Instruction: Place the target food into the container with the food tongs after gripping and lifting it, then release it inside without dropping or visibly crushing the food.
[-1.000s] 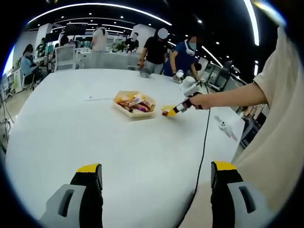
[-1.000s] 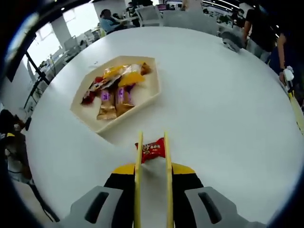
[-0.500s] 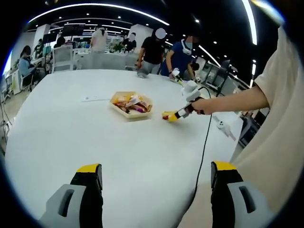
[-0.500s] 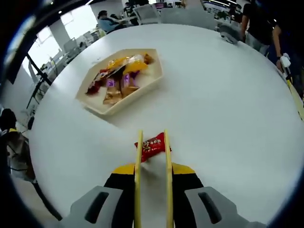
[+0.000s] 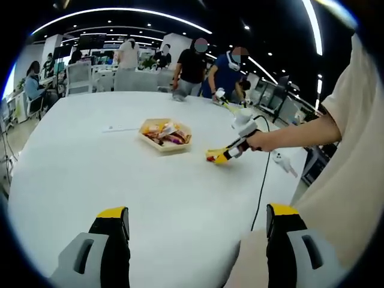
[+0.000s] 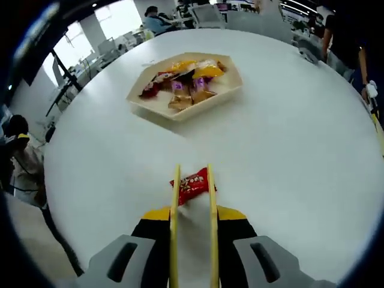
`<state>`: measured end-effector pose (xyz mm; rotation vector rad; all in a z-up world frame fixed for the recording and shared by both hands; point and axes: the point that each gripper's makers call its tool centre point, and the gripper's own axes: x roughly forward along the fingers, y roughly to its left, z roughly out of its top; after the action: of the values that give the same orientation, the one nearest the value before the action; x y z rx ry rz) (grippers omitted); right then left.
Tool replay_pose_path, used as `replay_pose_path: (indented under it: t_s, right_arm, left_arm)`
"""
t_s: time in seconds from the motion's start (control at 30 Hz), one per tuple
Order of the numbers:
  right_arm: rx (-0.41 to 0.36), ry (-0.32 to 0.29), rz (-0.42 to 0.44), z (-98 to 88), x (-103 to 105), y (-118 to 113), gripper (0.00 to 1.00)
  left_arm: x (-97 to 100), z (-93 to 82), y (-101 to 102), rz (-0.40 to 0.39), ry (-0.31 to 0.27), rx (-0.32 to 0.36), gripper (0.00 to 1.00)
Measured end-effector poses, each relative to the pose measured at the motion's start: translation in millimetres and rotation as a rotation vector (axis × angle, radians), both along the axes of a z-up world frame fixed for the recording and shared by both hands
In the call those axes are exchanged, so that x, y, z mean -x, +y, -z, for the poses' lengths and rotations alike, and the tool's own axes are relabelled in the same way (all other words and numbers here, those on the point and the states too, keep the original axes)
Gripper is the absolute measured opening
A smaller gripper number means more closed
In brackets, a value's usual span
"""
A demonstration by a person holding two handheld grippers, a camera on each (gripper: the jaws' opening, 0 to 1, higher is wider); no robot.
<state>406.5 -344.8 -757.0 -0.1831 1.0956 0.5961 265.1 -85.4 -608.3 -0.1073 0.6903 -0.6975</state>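
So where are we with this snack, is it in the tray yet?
Not yet. The grip looks done: the right tongs hold the red wrapped snack between their yellow wooden arms. The beige hexagonal tray of wrapped snacks lies ahead. Carrying it over and releasing it inside remain.

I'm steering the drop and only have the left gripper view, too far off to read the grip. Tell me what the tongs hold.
Observer: In the right gripper view, a small red wrapped snack sits pinched between the tips of the yellow food tongs, which the right claw is shut on.
Operator: Report where the container lies from those tips.
Observer: The beige hexagonal tray lies ahead of the tips in that view, apart from them, with bare white table between.
Operator: Say what is in it.
Observer: Several wrapped snacks, purple, orange and red, heaped in its middle.
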Motion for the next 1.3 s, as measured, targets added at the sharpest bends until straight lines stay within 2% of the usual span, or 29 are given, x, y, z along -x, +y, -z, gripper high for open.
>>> replay_pose_path:
  t_s: [0.17,0.23,0.37,0.43,0.7,0.77,0.83,0.9,1.03,1.3]
  right_arm:
    - [-0.005,-0.003,-0.084,0.4,12,14,0.25]
    - [0.014,-0.03,-0.158,-0.5,15,19,0.25]
    - [0.031,-0.04,-0.255,-0.7,23,24,0.25]
    - [0.029,-0.031,-0.345,1.9,30,26,0.25]
    - [0.068,-0.05,-0.418,3.3,32,20,0.25]
    - [0.06,-0.06,-0.401,2.3,30,20,0.25]
    - [0.007,-0.072,-0.326,-2.6,26,24,0.25]
    - [0.006,-0.088,-0.293,-6.2,23,23,0.26]
    - [0.003,-0.086,-0.161,-9.4,24,21,0.26]
    - [0.025,-0.046,-0.003,-2.2,51,19,0.26]
  left_arm:
    - [2.7,-2.5,-1,-0.003,-0.015,0.002,0.95]
    - [4.7,-3.9,-1,-0.006,-0.019,0.004,0.95]
    - [8.7,-4.1,0,-0.014,-0.022,0.008,0.95]
    - [11.2,-4.0,2,-0.019,-0.023,0.007,0.95]
    - [16.8,-4.8,9,-0.028,-0.026,-0.006,0.95]
    - [17.6,-5.9,8,-0.026,-0.027,-0.005,0.95]
    - [17.6,-6.0,8,-0.023,-0.029,-0.006,0.95]
    - [17.7,-6.9,7,-0.021,-0.03,-0.003,0.95]
    - [16.7,-7.1,5,-0.008,-0.033,0.002,0.95]
    - [15.5,-6.6,5,0.038,-0.038,0.017,0.95]
